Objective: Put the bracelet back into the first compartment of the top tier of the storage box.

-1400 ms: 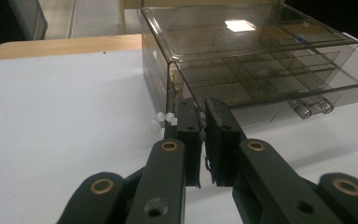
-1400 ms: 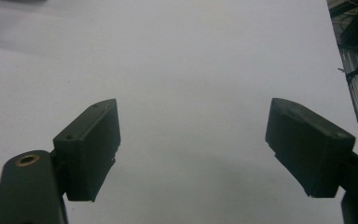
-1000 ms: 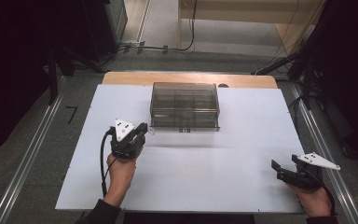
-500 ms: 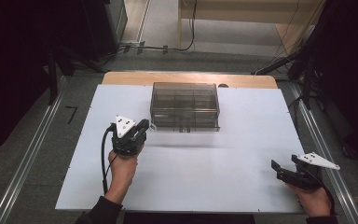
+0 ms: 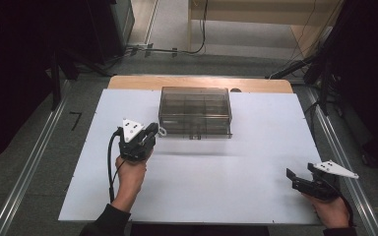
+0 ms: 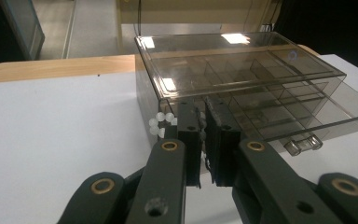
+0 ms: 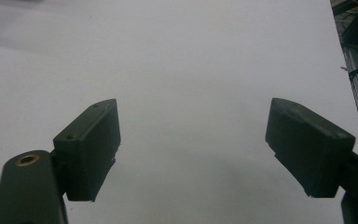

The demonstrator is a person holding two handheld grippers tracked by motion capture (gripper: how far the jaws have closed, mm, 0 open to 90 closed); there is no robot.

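Observation:
A clear plastic compartment box (image 5: 195, 110) with its lid down sits at the back middle of the white tabletop (image 5: 226, 191). My left gripper (image 5: 153, 129) is at the box's front left corner, its tips almost against the wall. In the left gripper view the left gripper (image 6: 200, 112) has its jaws drawn together on a small loop of white beads (image 6: 161, 123). Beads bulge out beside the left jaw and glint in the narrow gap. From above, the bead loop (image 5: 162, 131) is a small white ring at the tips. My right gripper (image 5: 294, 178) rests open near the front right edge, and in its own view the right gripper (image 7: 193, 126) has bare table between its jaws.
A wooden strip (image 5: 128, 81) runs behind the white top. Metal rails (image 5: 29, 167) flank the table on both sides. Cables (image 5: 177, 49) and dark stands lie on the floor beyond. The box's latch knobs (image 6: 303, 144) stick out at its front.
My left gripper has edged a little toward the box's front left corner. The right gripper has stayed where it was.

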